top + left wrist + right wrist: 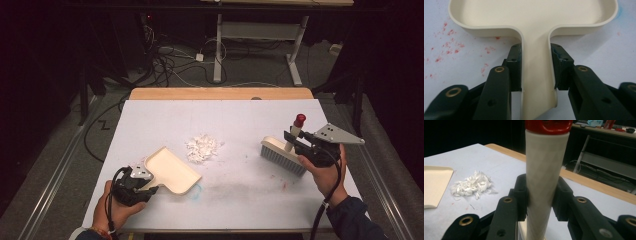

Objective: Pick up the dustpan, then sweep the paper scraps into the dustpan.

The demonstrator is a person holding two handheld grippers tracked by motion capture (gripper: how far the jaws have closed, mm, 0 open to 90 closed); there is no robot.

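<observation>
A cream dustpan lies flat on the white table, its open lip toward a small heap of white paper scraps. My left gripper is shut on the dustpan's handle, jaws pressed on both sides of it. At the right, a brush with grey bristles stands on the table, its cream handle with a red cap pointing up. My right gripper is shut on that brush handle. The scraps lie between dustpan and brush.
The white table sheet has faint red and blue marks. A wooden table edge runs along the far side. Beyond it stand a desk frame and floor cables. Open table surface surrounds the scraps.
</observation>
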